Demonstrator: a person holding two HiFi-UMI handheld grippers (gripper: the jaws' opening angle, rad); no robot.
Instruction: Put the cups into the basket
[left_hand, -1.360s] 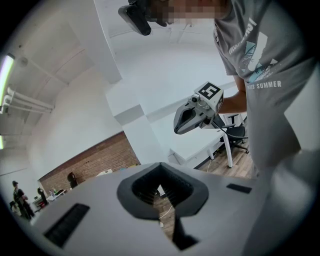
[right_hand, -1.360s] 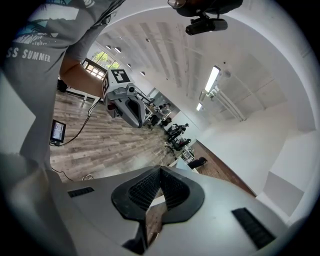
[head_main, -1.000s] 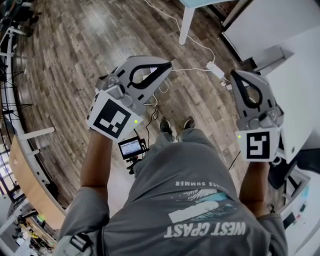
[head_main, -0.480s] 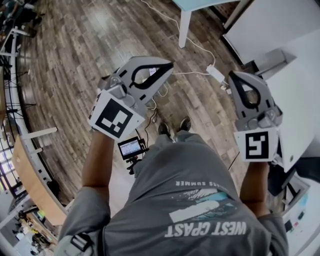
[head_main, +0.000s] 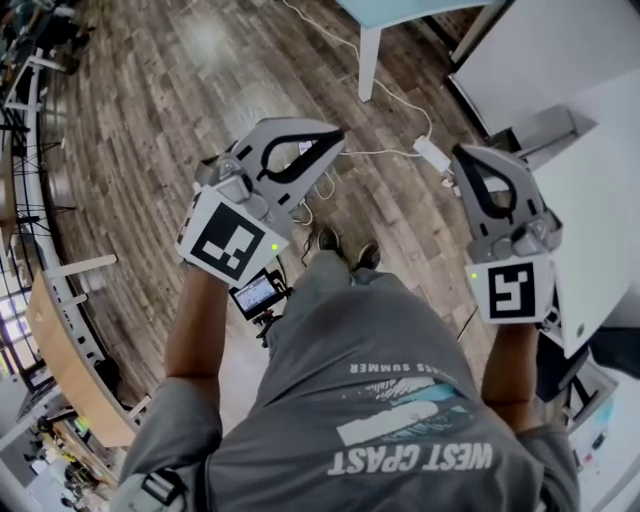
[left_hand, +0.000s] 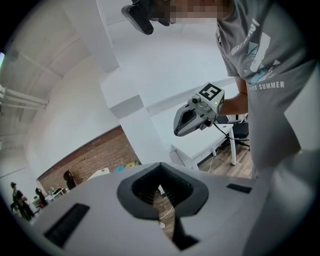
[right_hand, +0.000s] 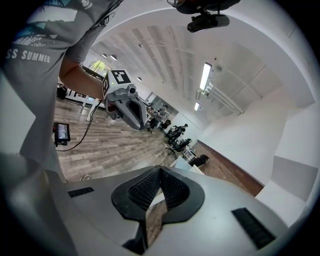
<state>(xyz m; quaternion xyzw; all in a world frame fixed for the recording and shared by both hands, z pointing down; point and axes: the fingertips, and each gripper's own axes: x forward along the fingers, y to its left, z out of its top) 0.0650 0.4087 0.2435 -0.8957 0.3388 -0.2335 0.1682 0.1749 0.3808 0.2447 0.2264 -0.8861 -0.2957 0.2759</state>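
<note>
No cup and no basket shows in any view. A person holds both grippers out at waist height over a wooden floor. In the head view my left gripper (head_main: 335, 135) points forward and right, jaws closed together with nothing between them. My right gripper (head_main: 462, 158) points forward beside a white table, also shut and empty. The left gripper view looks past its closed jaws (left_hand: 160, 167) at the right gripper (left_hand: 196, 116) and the person's grey shirt. The right gripper view looks past its own closed jaws (right_hand: 160, 171) at the left gripper (right_hand: 125, 107).
A white table (head_main: 600, 180) fills the right side, and a white table leg (head_main: 368, 55) stands ahead. A cable with a power adapter (head_main: 433, 153) lies on the floor. A small screen device (head_main: 257, 294) sits by the person's feet. A curved wooden desk (head_main: 60, 350) is at the left.
The person's feet have shifted forward and the floor has slid slightly in view. Both grippers stay shut and keep nearly the same pose.
</note>
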